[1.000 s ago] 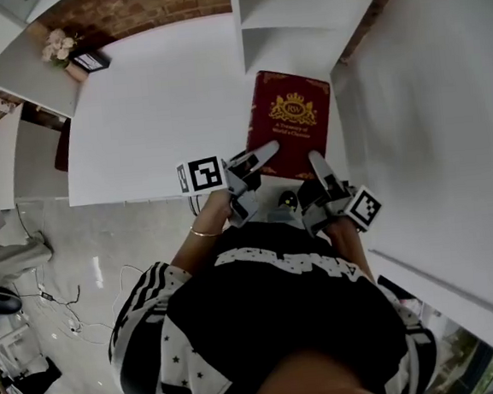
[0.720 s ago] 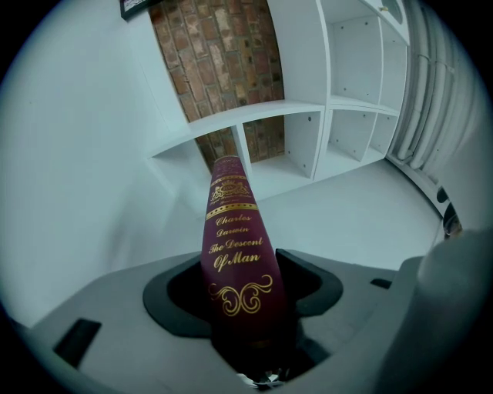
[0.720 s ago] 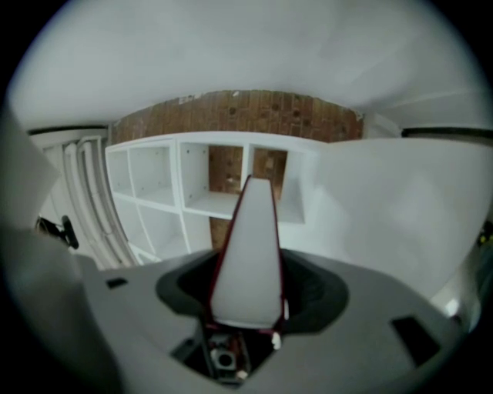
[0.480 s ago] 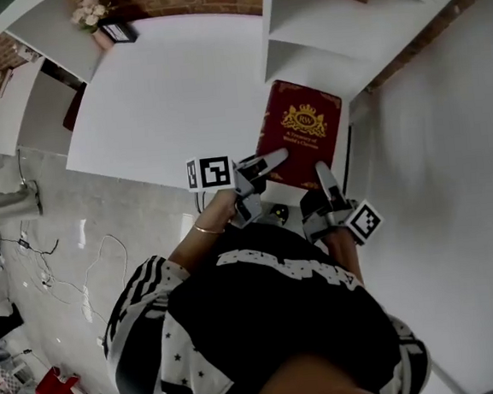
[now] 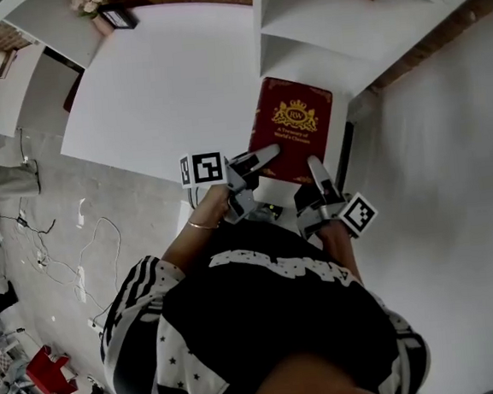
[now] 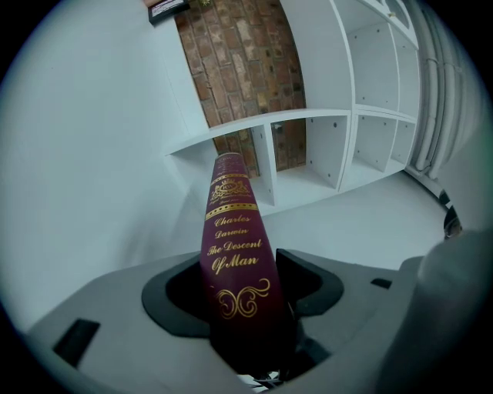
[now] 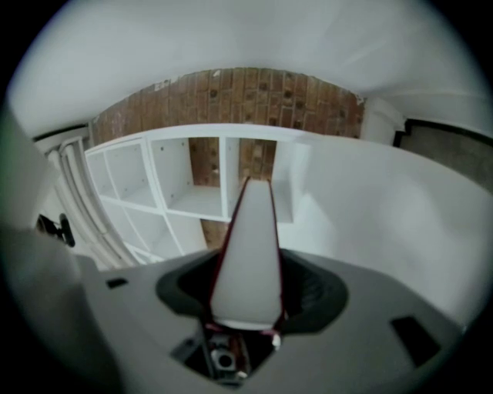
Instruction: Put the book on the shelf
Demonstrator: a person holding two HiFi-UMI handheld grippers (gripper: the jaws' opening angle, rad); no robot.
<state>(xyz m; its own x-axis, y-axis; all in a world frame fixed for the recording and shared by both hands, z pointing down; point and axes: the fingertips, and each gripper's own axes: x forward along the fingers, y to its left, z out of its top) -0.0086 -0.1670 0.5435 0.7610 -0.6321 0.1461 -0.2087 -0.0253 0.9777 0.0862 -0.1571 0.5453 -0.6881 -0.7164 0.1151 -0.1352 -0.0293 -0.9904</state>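
The white surface [image 5: 160, 88] spreads ahead and to the left of both grippers. The white cubby shelf [image 5: 318, 31] stands straight ahead of them, against a brick wall [image 6: 239, 69]. The dark red book, Darwin's "The Descent of Man" [image 5: 292, 128], lies cover up and reaches from the grippers toward the shelf. The left gripper [image 5: 256, 161] is clamped on its near end at the gold-lettered spine. The right gripper [image 5: 318, 177], just beside it, pinches the same end at the white page edge.
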